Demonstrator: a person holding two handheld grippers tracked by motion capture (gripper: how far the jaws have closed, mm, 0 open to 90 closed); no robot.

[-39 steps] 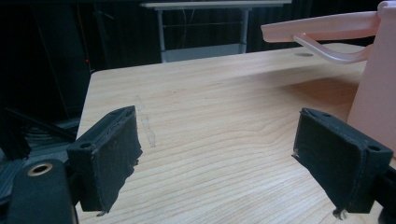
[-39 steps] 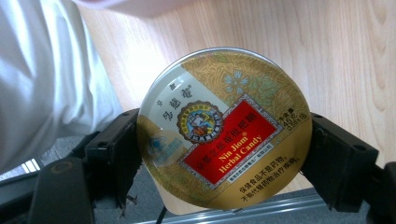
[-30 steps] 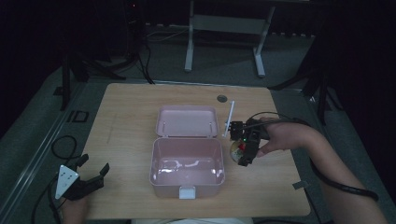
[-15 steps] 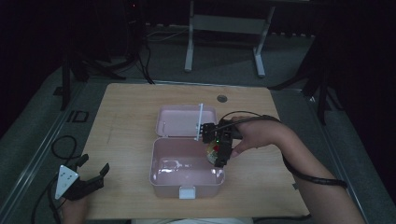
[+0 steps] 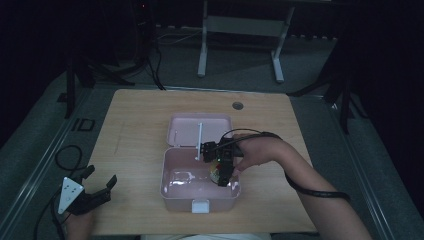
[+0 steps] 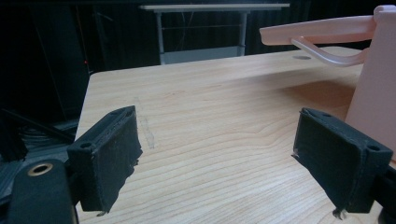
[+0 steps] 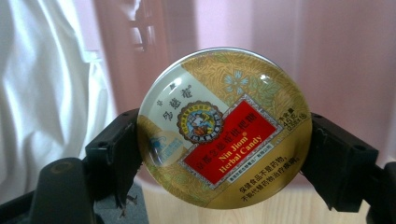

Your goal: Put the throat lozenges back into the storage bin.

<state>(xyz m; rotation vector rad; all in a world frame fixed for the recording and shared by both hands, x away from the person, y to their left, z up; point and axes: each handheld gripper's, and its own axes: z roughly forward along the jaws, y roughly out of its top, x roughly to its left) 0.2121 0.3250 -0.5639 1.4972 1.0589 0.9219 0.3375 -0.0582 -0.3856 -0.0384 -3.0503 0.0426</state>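
A round gold and red herbal candy tin (image 7: 224,128) is clamped by its edges between the jaws of my right gripper (image 7: 223,144). In the high view my right gripper (image 5: 220,173) hangs inside the right half of the open pink box (image 5: 165,176), with the tin (image 5: 214,173) low over the box floor. The box lid (image 5: 185,131) lies folded back behind it. My left gripper (image 5: 101,175) rests open at the table's front left corner. Nothing sits between its jaws in the left gripper view (image 6: 229,140), and the box wall (image 6: 378,84) stands to the right.
A crumpled clear or white plastic piece (image 5: 182,178) lies in the left part of the box, also seen as white plastic (image 7: 46,93) beside the tin. The wooden table (image 5: 135,125) has a round grommet hole (image 5: 238,106) at the back. Metal stand legs (image 5: 202,50) rise behind the table.
My right gripper carried the tin leftward from beside the box's right edge and down into the box. The left gripper stayed where it was.
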